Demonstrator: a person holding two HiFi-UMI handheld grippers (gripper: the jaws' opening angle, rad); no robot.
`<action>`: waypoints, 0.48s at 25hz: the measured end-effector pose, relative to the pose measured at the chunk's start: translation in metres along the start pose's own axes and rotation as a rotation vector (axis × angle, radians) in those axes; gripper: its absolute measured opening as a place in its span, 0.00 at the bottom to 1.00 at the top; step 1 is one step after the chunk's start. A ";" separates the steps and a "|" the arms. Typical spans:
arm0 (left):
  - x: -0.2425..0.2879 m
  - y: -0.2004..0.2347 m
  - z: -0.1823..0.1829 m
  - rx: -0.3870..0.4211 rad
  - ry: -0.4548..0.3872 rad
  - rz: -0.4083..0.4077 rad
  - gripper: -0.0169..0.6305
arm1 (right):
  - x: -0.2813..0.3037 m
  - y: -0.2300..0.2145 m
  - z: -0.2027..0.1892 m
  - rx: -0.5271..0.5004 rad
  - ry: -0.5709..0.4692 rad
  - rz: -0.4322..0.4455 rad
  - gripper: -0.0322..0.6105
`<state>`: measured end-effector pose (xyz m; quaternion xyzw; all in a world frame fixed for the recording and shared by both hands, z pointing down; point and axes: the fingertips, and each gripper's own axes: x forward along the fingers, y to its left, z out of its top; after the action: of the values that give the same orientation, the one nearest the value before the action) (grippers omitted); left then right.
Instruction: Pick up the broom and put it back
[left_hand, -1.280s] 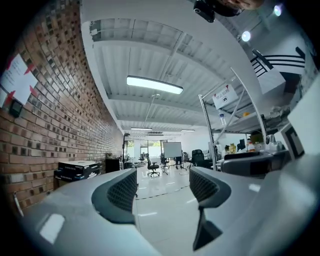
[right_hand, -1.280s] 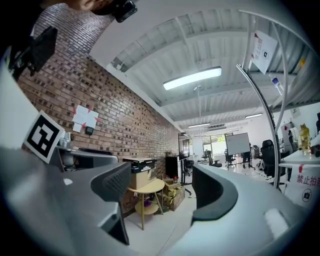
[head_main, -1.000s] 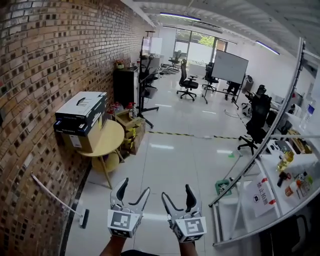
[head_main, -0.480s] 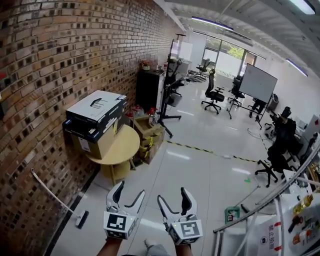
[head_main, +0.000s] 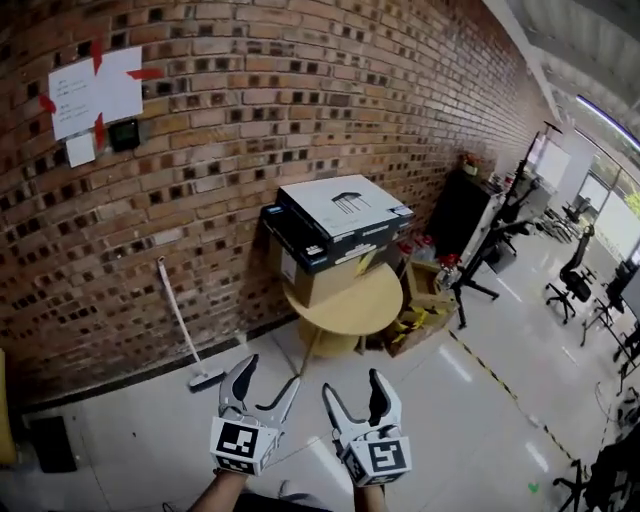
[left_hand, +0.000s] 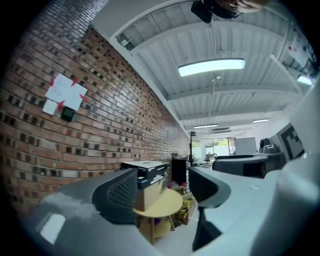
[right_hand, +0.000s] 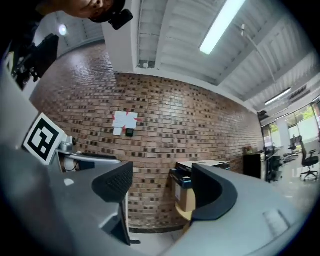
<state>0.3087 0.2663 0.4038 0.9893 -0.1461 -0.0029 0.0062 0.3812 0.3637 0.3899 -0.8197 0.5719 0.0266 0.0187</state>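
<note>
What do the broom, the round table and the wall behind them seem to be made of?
Broom: pale smooth handle, likely plastic or painted metal; dark head, material unclear. Round table: light yellowish matte top, probably wood or laminate. Wall: rough red-brown brick with visible mortar joints.

Red-brown brick wall; pale yellow table; white-handled broom; white floor.

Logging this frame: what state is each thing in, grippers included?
broom: leaning on the brick wall, head down, not held
left gripper: open, holding nothing
right gripper: open, holding nothing
boxes: closed, stacked on the round table
paper sheet: taped flat to that wall
</note>
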 end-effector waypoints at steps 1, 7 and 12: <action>-0.008 0.015 -0.005 0.004 0.009 0.056 0.53 | 0.014 0.011 -0.009 0.016 0.004 0.059 0.62; -0.101 0.121 -0.014 0.010 0.070 0.455 0.53 | 0.087 0.128 -0.032 0.103 0.037 0.453 0.61; -0.176 0.182 -0.006 0.012 0.076 0.654 0.52 | 0.117 0.233 -0.025 0.116 0.043 0.672 0.61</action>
<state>0.0879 0.1434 0.4127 0.8894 -0.4555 0.0372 0.0065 0.2028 0.1723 0.4071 -0.5832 0.8109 -0.0185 0.0437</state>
